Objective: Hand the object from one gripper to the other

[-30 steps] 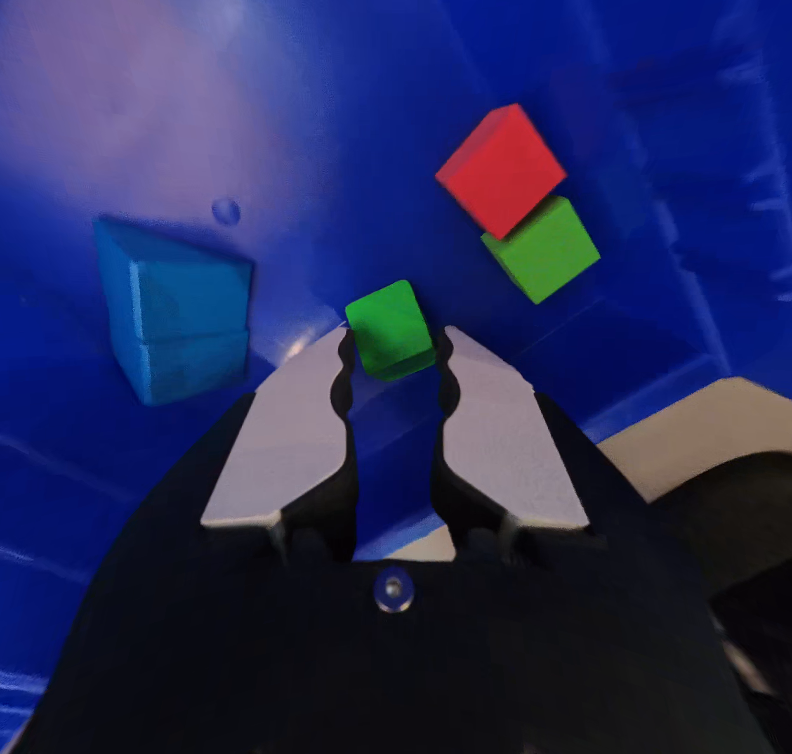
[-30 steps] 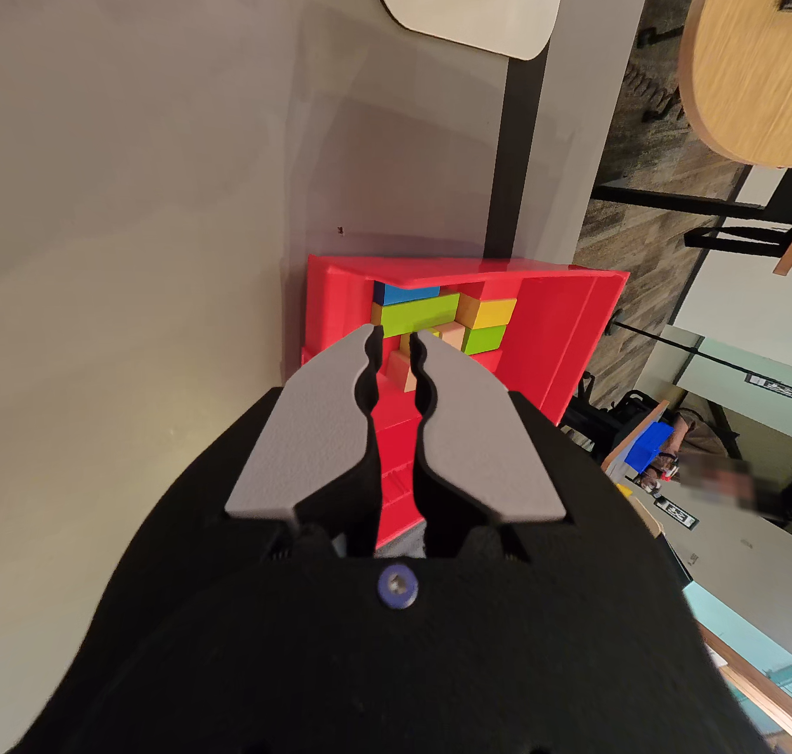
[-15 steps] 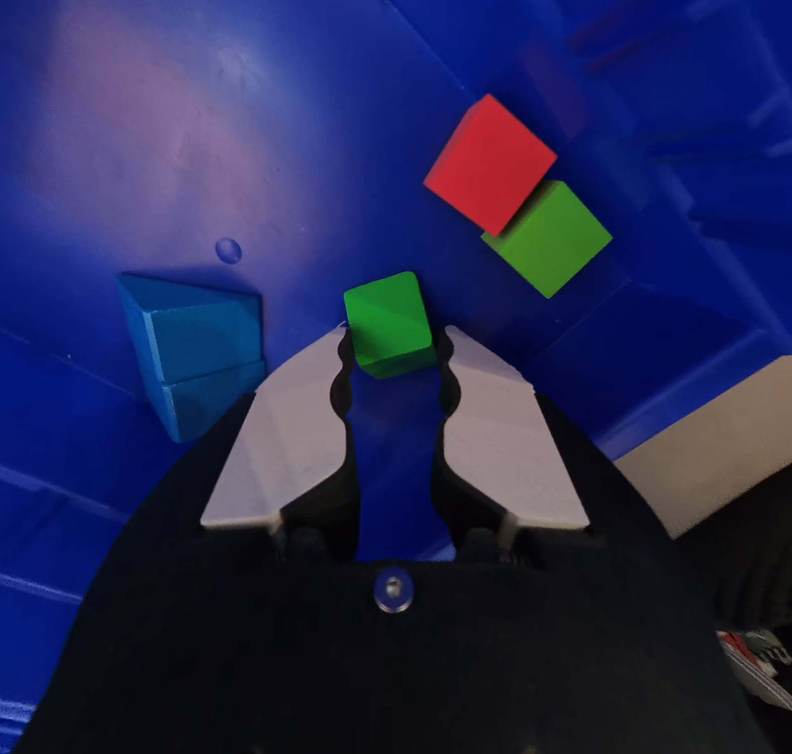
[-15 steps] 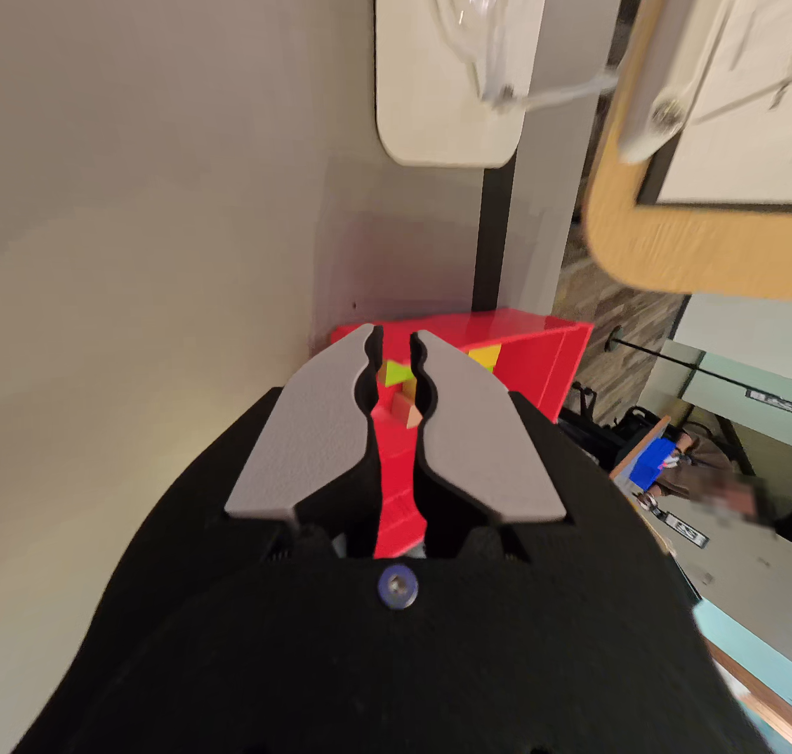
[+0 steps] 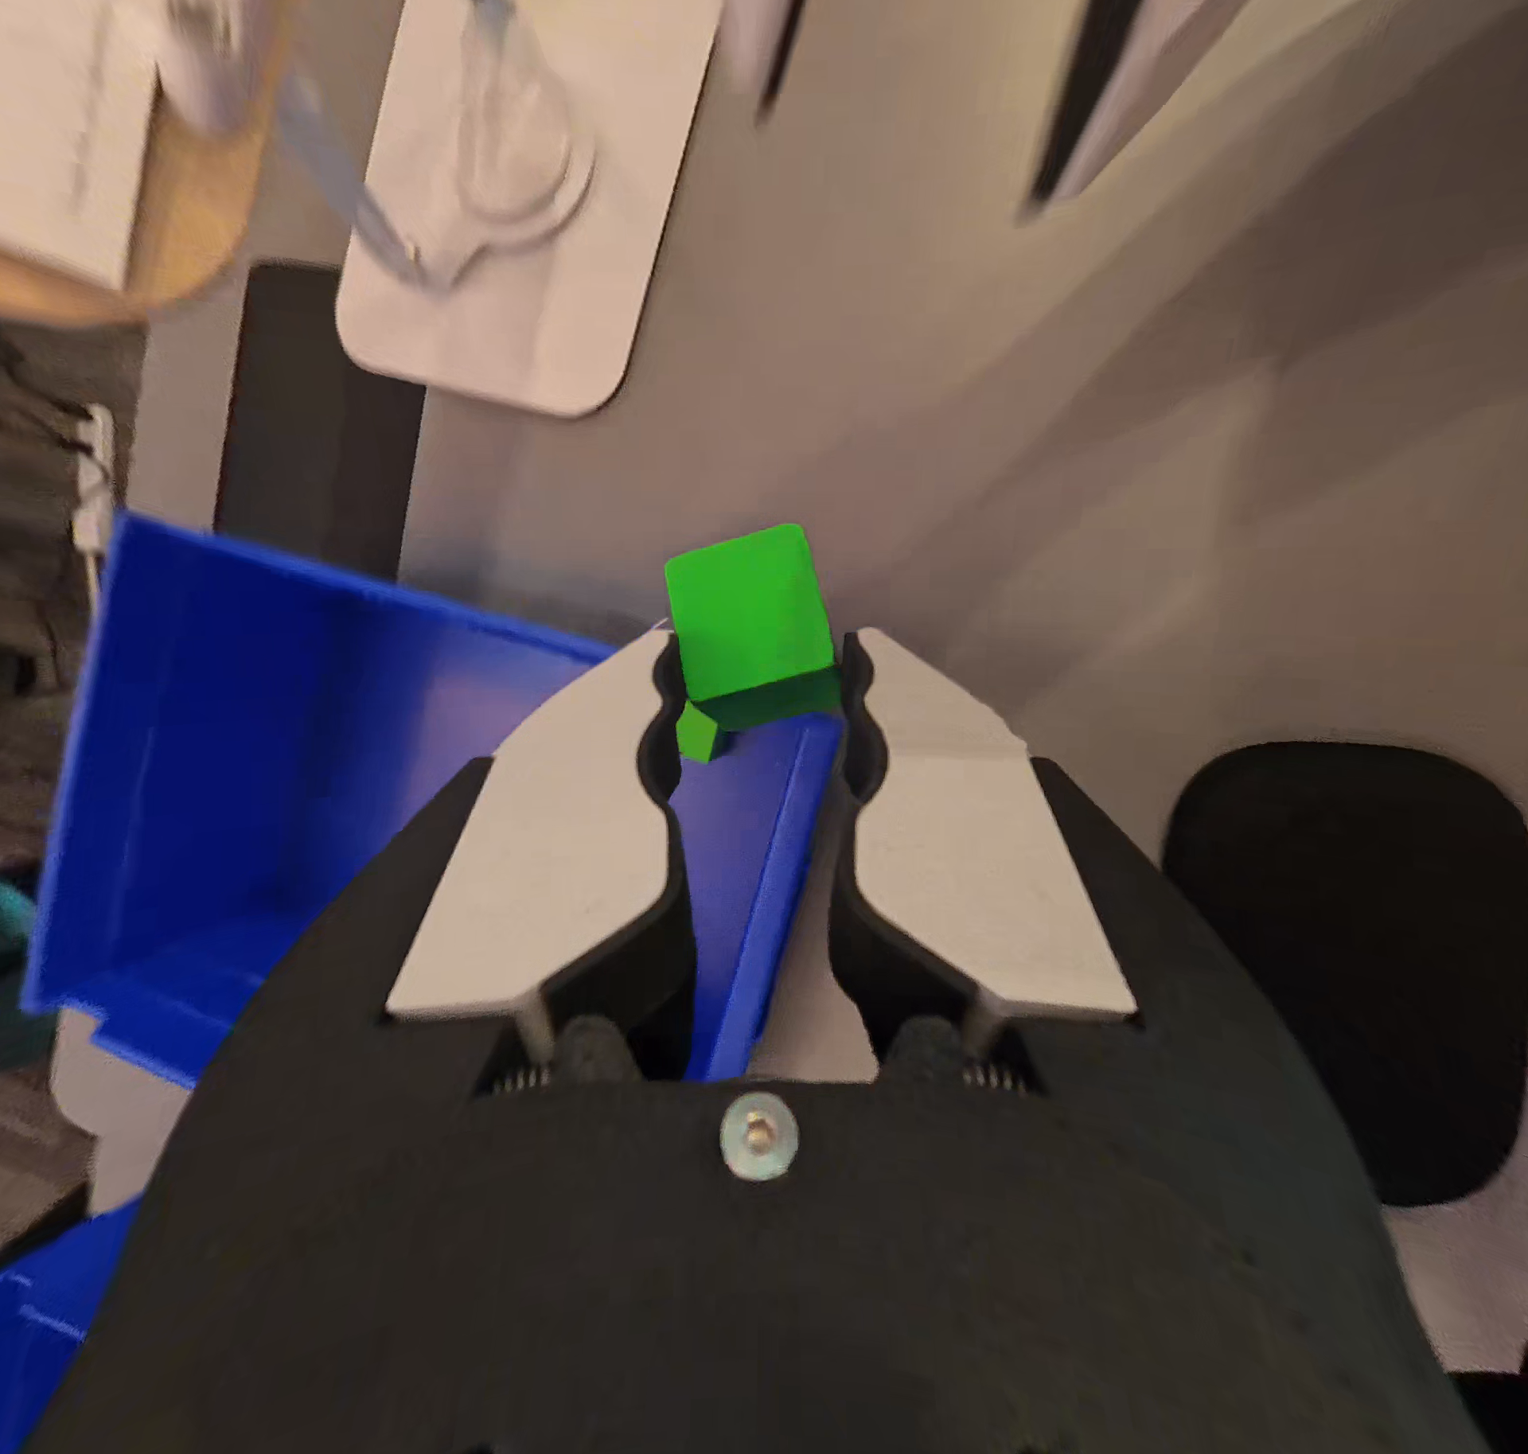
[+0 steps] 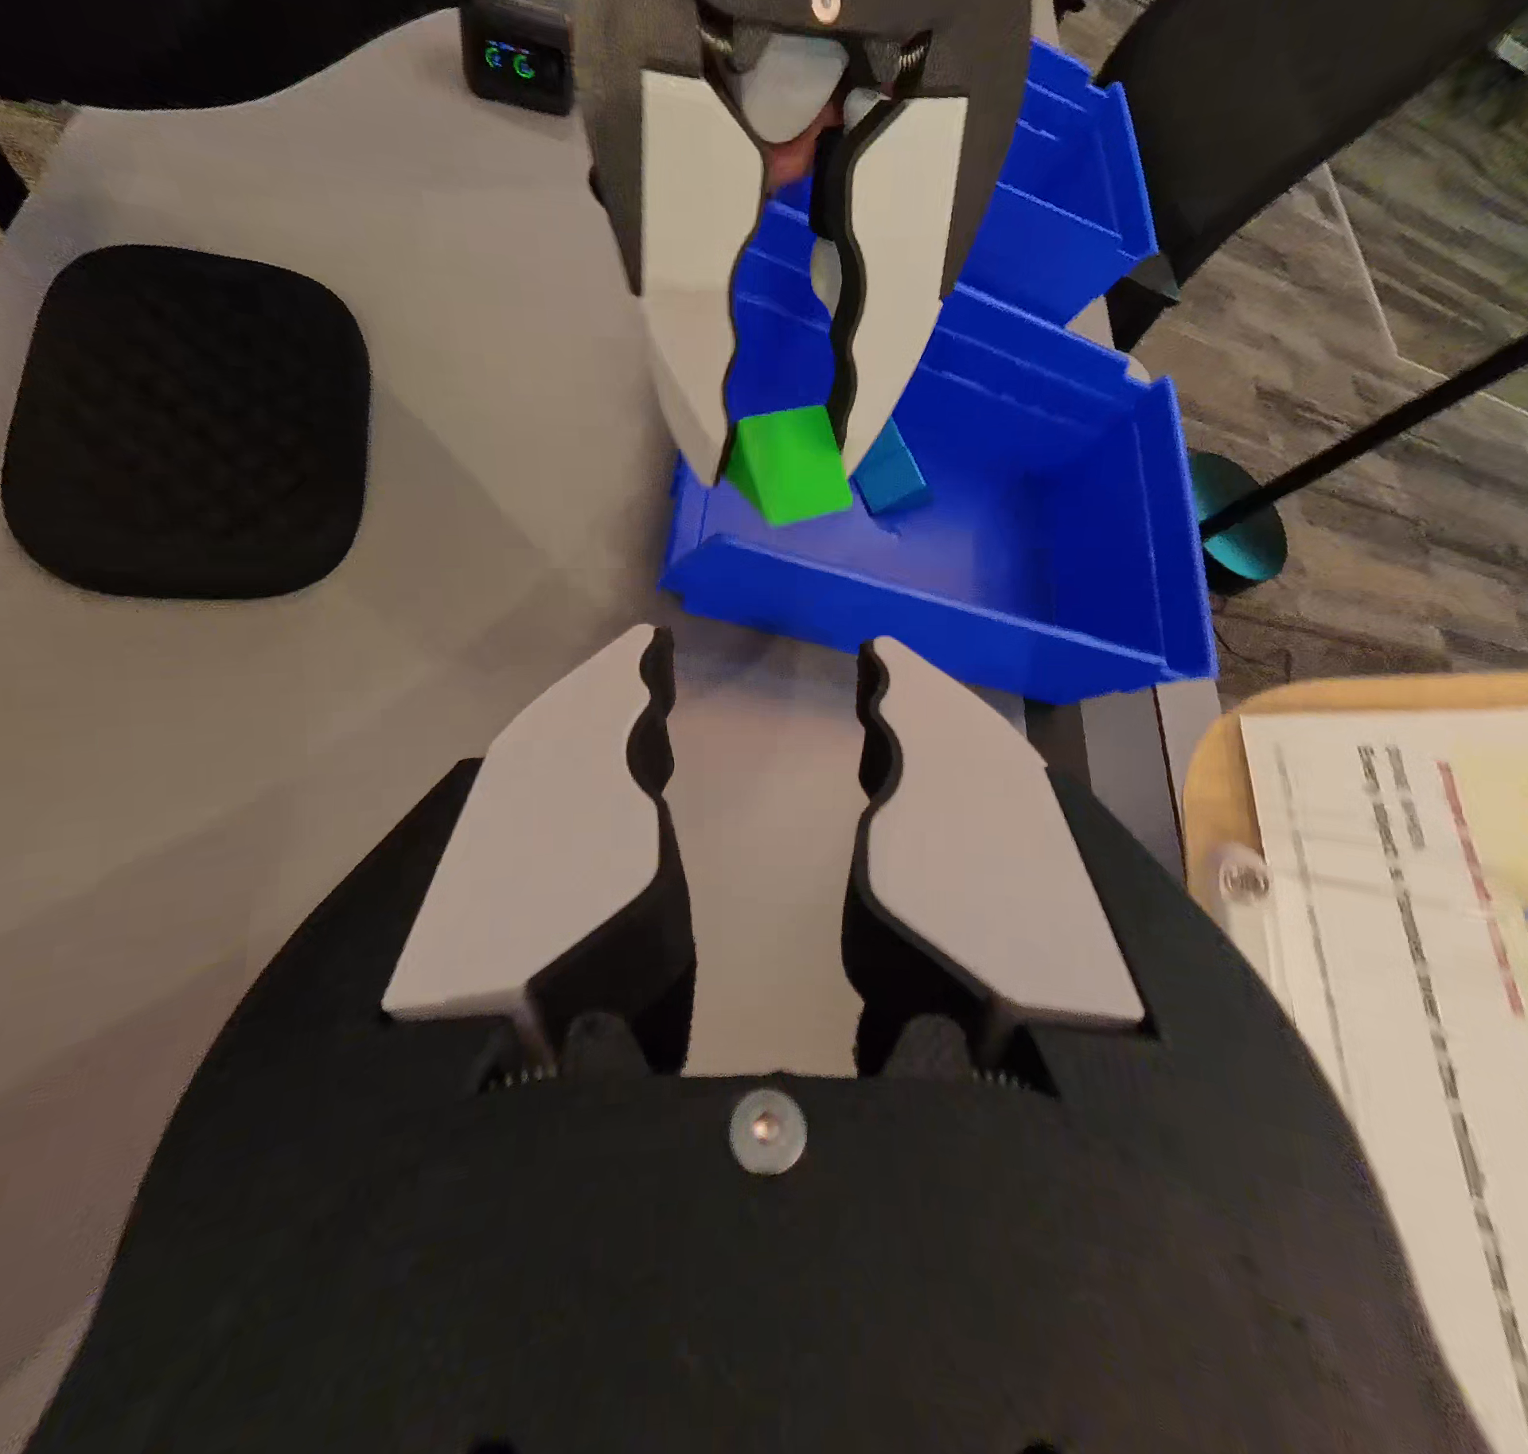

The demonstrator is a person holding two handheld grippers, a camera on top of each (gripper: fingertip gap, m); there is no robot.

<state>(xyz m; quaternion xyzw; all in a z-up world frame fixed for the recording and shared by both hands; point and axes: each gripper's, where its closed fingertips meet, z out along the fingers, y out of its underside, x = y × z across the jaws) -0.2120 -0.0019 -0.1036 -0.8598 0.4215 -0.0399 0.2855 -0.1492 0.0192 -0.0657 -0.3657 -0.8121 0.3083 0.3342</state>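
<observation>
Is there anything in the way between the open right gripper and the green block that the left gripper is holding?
Nothing visible. The green block hangs pinched in the left gripper above the blue bin; the open right gripper faces it across bare table.

A grey table point(image 6: 248, 670) bears a black pad point(image 6: 182, 422), above wood-patterned flooring point(image 6: 1364, 298).

The bright green cube point(image 5: 748, 616), plain and smooth-faced with slightly rounded edges, sits tilted and pinched by two opposite sides at the very tips of the left gripper point(image 5: 754, 654), most of it jutting past them, raised over the near corner of the blue bin point(image 6: 909, 612).
</observation>
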